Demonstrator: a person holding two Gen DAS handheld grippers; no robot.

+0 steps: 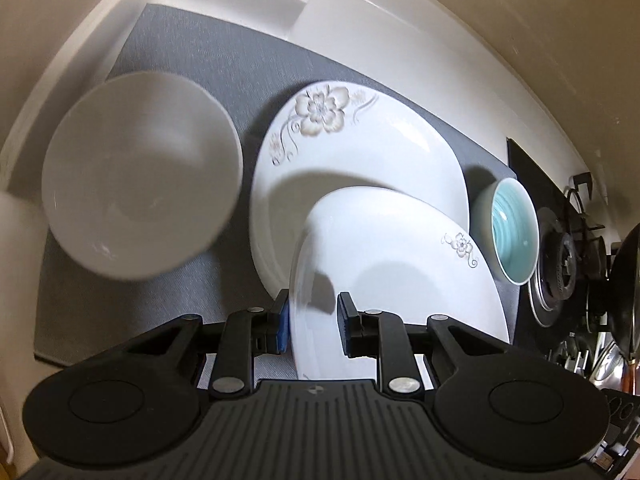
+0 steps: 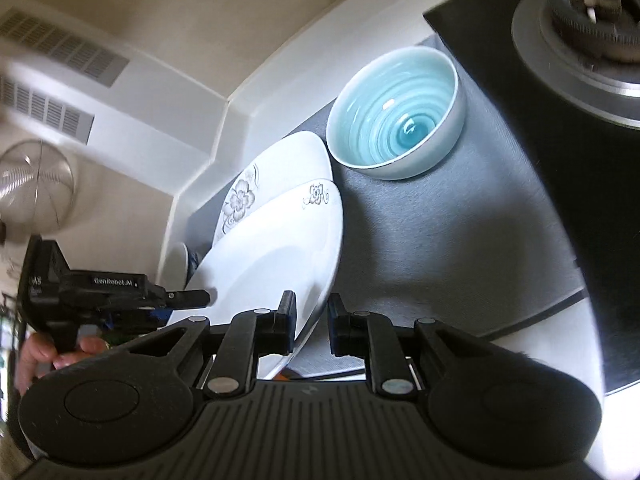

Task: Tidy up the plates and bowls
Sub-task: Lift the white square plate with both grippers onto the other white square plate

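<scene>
A small white plate (image 1: 384, 264) with a little flower print lies tilted over a larger white plate (image 1: 360, 148) with a big flower print, both on a grey mat (image 1: 224, 64). My left gripper (image 1: 312, 320) straddles the small plate's near rim, with a visible gap at the right pad. My right gripper (image 2: 312, 320) straddles the same small plate's (image 2: 280, 248) right rim, pads slightly apart from it. The large plate (image 2: 272, 168) lies behind it. A white bowl (image 1: 140, 176) stands at the left. A turquoise bowl (image 1: 512, 232) stands at the right, and also shows in the right wrist view (image 2: 396, 112).
The mat lies on a white counter (image 1: 360, 20) by a cream wall. A black gas hob with burners (image 1: 560, 256) is to the right, with pans (image 1: 624, 296) beyond. The left gripper's body (image 2: 108, 292) and the hand holding it show in the right wrist view.
</scene>
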